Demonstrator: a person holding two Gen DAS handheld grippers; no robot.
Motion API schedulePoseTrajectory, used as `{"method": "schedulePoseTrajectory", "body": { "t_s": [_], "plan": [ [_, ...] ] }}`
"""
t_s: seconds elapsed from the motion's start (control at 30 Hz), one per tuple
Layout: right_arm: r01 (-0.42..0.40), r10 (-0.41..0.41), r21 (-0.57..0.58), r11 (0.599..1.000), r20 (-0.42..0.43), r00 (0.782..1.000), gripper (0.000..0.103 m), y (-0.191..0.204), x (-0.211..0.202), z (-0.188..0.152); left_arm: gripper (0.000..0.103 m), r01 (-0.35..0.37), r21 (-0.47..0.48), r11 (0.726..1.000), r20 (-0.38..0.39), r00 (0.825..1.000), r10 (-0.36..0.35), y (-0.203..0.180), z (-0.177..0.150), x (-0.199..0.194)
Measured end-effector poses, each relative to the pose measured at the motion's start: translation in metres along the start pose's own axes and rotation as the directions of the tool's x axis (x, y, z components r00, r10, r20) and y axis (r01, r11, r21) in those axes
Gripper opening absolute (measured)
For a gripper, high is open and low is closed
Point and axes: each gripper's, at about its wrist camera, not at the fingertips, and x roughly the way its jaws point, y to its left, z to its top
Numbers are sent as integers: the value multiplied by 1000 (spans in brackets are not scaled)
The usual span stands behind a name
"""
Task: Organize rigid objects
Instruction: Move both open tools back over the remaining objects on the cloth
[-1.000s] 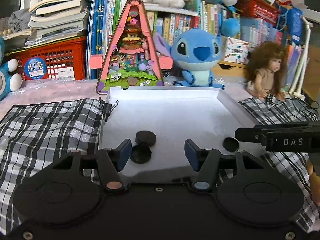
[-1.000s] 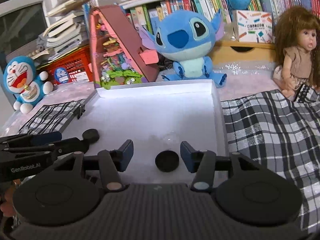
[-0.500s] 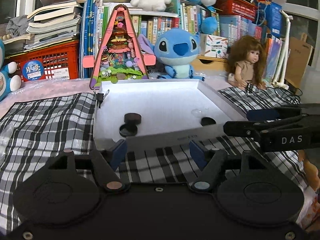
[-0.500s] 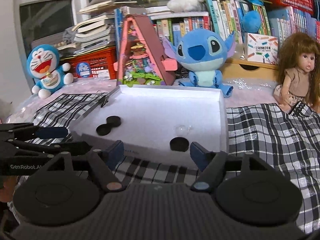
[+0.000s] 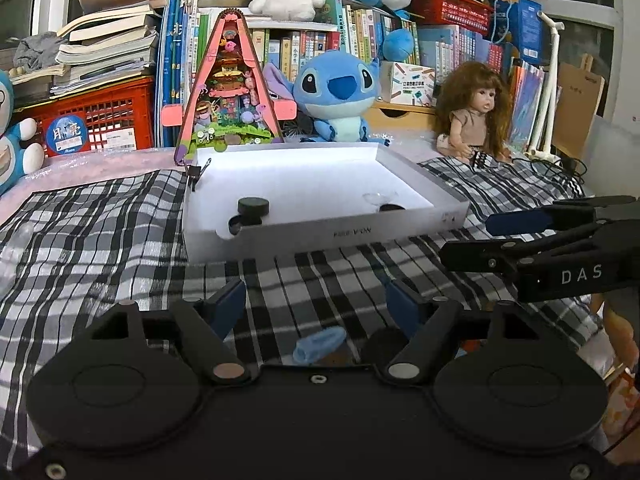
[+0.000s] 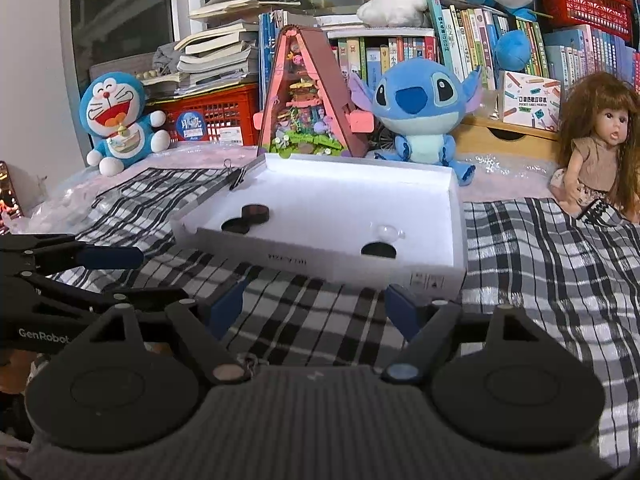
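Left tongs (image 5: 312, 306): jaws opening, blue pads wide apart, nothing between them; they hang over the checked cloth, short of the box.
Right tongs (image 6: 316, 306): jaws opening too, wide and empty, above the cloth before the box's near wall.
Shallow white cardboard box (image 6: 458, 216): lies open on the black-and-white checked cloth (image 6: 540, 264) that covers the surface.
Pair of black round discs (image 5: 253, 206): in the box's near left corner, one lapping over the edge of the other.
Single black round disc (image 6: 378, 249): flat on the box floor toward the near right corner, well apart from the pair.
Small clear plastic piece (image 6: 386, 232): just behind that single disc; what it is cannot be told.
Black binder clip (image 6: 236, 176): on the box's far left corner.
Small pale blue object (image 5: 320, 344): on the cloth under the left tongs, too blurred to identify.
Behind the box: pink triangular toy house (image 5: 230, 92), blue plush creature with big ears (image 5: 340, 96), long-haired doll (image 5: 478, 116) sitting to the right.
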Motion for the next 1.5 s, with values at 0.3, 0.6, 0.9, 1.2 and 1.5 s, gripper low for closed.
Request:
{"method": "schedulePoseTrajectory", "body": {
  "t_s": [0.3,0.6,0.9,1.2,1.5],
  "plan": [
    [1,-1,-20,1000,-10,1000,87,5,-11,-16,76,5,-2,1000,-8,1000,-5,-1,-18,-9],
    [-3,2,-24,1000,-24,1000,87,9,-15,-28,76,0,-12,1000,-23,1000,0,-1,-32,-12],
    [0,-1,-9,1000,-41,999,87,8,-15,-38,76,-6,-11,1000,-32,999,5,-2,-41,-12],
    [3,-3,-3,1000,-51,999,87,7,-16,-45,75,6,-9,1000,-45,999,-6,-4,-46,-11],
    [10,-10,-5,1000,-58,998,87,8,-18,-51,70,17,8,1000,-35,999,-17,-9,-53,-14]
  ]
}}
